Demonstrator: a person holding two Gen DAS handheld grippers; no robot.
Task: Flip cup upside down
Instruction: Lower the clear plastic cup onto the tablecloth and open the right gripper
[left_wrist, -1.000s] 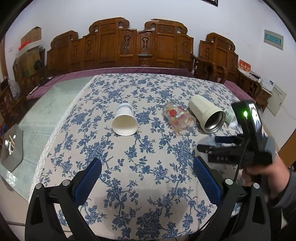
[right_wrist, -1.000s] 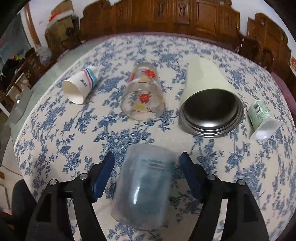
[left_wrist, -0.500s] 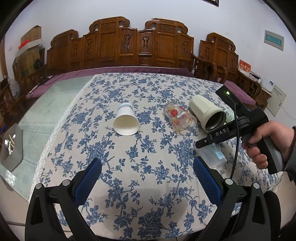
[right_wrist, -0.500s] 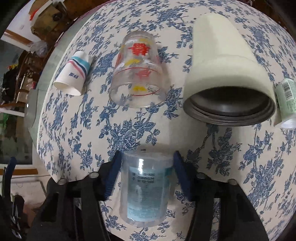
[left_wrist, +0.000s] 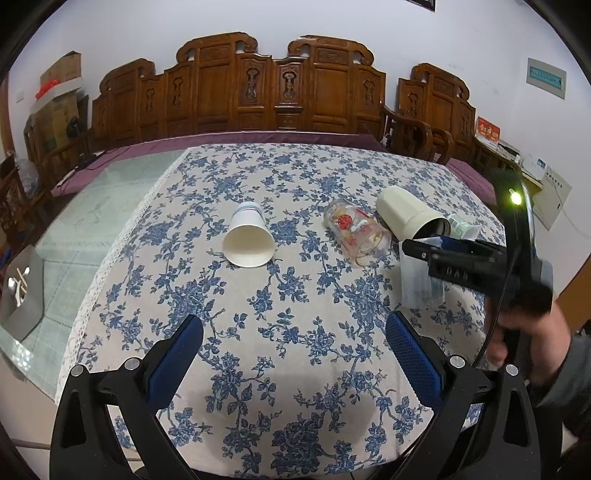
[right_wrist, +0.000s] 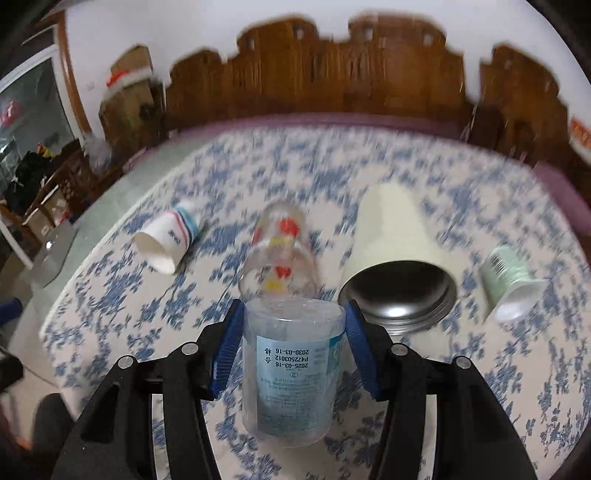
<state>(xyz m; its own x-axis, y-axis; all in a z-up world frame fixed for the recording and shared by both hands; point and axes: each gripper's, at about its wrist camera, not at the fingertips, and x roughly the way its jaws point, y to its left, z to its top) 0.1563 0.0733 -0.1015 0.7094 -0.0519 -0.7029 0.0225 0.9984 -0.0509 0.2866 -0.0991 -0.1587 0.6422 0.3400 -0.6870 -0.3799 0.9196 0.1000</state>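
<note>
Half a second ago the clear cup (right_wrist: 291, 365) lay flat in my right tongs (right_wrist: 293, 325); now it has swung up and stands tall, with its label upside down. My right tongs squeeze it between their blue pads (right_wrist: 228, 347), one on each side. From the left camera I see the same cup (left_wrist: 419, 278) on the right side of the surface (left_wrist: 295, 332), near its edge, and its bottom end looks like it touches the cloth. A person's hand (left_wrist: 524, 332) holds the right tongs (left_wrist: 421, 251) from the right, and they reach in level toward the left. A green light (left_wrist: 514, 199) glows on top.

My left tongs (left_wrist: 295, 354) hang low over the near edge. They are wide open and hold nothing.

On the blue flower cloth lie a paper cup (left_wrist: 249, 240), a glass with red pictures (left_wrist: 356, 230), a cream mug (left_wrist: 412, 218) and a small green pot (right_wrist: 511, 284), all on their sides. Behind the surface I see a carved wooden bench (left_wrist: 280, 96) and a white wall (left_wrist: 295, 22). The right camera's picture is blurry.
</note>
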